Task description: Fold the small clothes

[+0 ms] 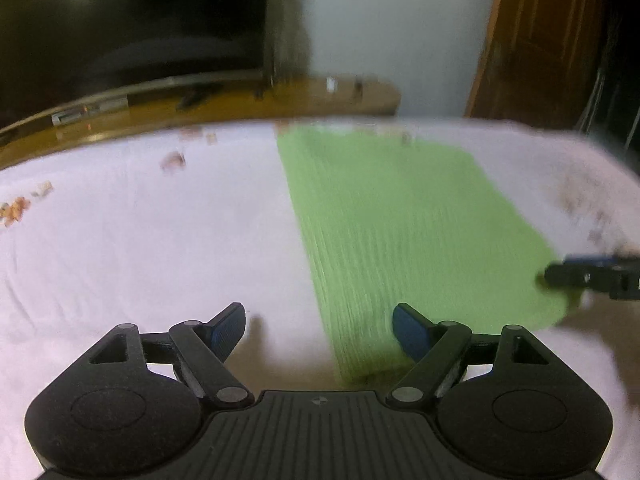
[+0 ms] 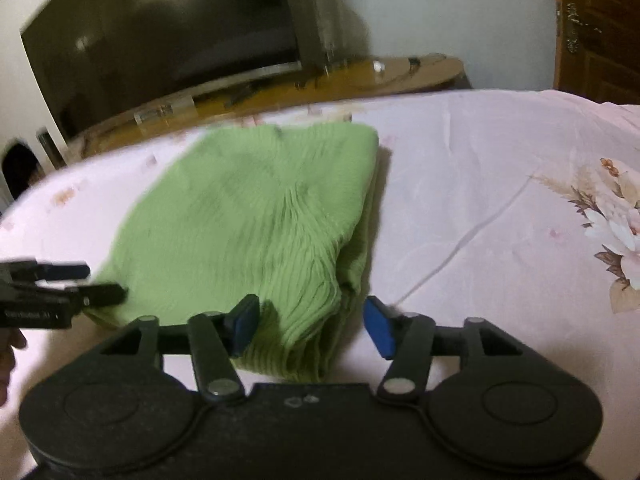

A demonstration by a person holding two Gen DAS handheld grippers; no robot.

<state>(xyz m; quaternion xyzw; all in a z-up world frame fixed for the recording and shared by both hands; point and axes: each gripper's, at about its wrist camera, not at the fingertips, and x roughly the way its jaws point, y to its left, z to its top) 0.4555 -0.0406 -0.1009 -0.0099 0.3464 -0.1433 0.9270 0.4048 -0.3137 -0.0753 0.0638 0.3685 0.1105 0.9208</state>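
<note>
A green ribbed knit garment lies folded on the pale pink bedsheet; it also shows in the right wrist view, with a doubled layer along its right edge. My left gripper is open and empty, low over the garment's near left edge. My right gripper is open, its fingers straddling the garment's near right corner. The right gripper shows at the right edge of the left wrist view. The left gripper shows at the left of the right wrist view.
The bedsheet has a floral print at the right. Beyond the bed stands a wooden TV bench with a large dark television. A wooden door is at the far right.
</note>
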